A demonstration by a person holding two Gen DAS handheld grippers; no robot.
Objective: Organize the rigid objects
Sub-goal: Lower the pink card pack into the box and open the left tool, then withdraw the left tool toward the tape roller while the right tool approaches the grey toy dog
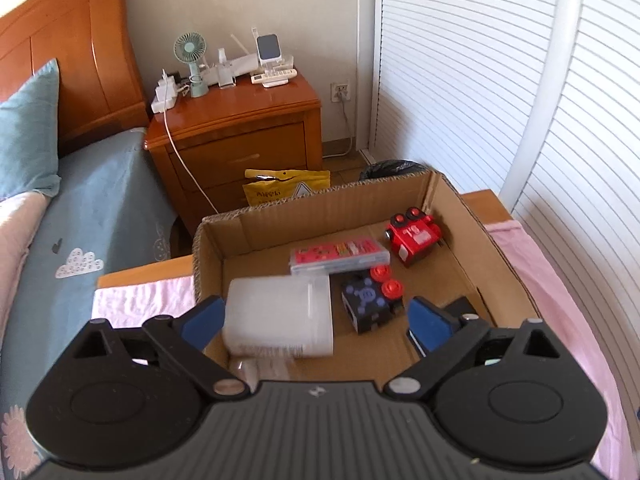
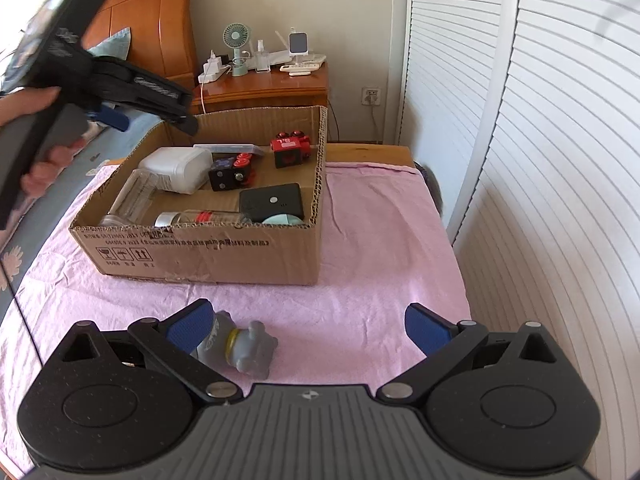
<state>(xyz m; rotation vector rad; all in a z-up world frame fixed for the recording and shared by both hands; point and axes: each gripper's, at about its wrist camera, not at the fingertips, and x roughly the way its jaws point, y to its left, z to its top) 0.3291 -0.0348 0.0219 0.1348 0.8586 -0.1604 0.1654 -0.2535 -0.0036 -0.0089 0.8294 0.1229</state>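
Observation:
A cardboard box [image 2: 200, 256] stands on the pink cloth. In it lie a white plastic jar [image 1: 280, 316], a red toy car [image 1: 414, 236], a flat red case [image 1: 340, 256], a black cube with red knobs [image 1: 370, 300], a black device [image 2: 272, 202] and clear bottles [image 2: 204, 218]. My left gripper [image 1: 316, 320] is open above the box, the jar lying blurred between its fingers. My right gripper [image 2: 308, 326] is open just above the cloth. A grey toy figure [image 2: 248, 348] lies by its left finger [image 2: 192, 324]. The left gripper also shows in the right wrist view [image 2: 116, 118].
A wooden nightstand [image 1: 240, 140] with a fan and chargers stands behind the box. A bed with blue bedding [image 1: 100, 208] is on the left. White louvred doors [image 2: 540, 160] run along the right. A yellow bag [image 1: 286, 188] sits behind the box.

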